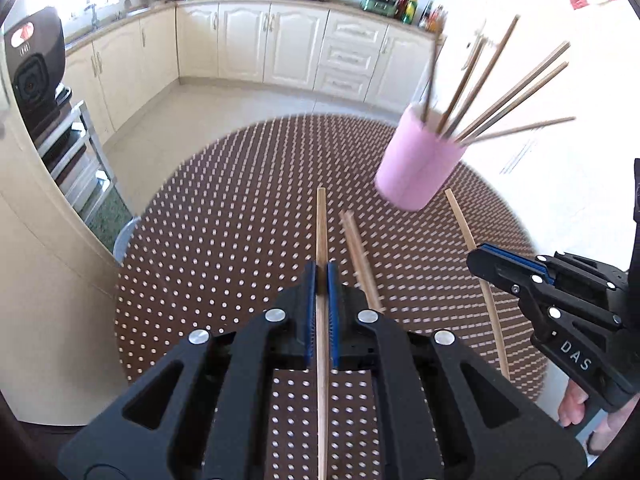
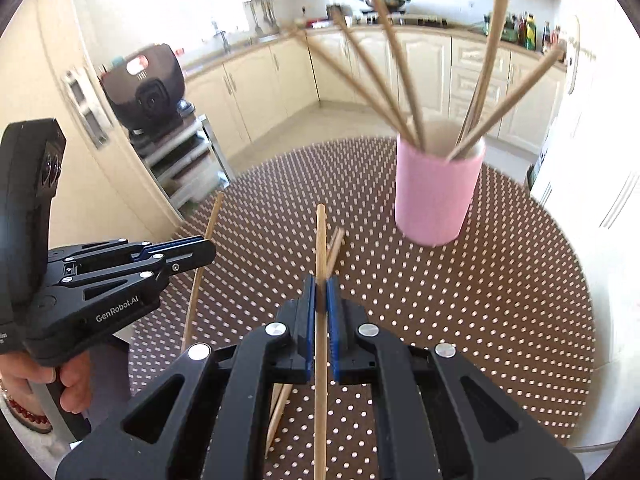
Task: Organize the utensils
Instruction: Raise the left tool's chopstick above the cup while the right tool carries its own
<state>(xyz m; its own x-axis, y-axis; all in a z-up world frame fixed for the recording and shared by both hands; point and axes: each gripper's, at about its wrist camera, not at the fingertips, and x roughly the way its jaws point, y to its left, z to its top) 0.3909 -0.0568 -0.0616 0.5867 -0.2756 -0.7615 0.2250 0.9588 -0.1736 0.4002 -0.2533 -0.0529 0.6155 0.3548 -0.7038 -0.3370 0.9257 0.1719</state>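
Both tongs, left (image 1: 322, 276) and right (image 2: 321, 292), clamp one chopstick (image 1: 321, 220) each; next, drop them into the pink cup (image 2: 436, 196), upper right.

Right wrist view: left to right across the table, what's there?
Black left gripper holding a thin wooden chopstick → right gripper clamping an upright-looking wooden chopstick → pink cylindrical holder of chopsticks.
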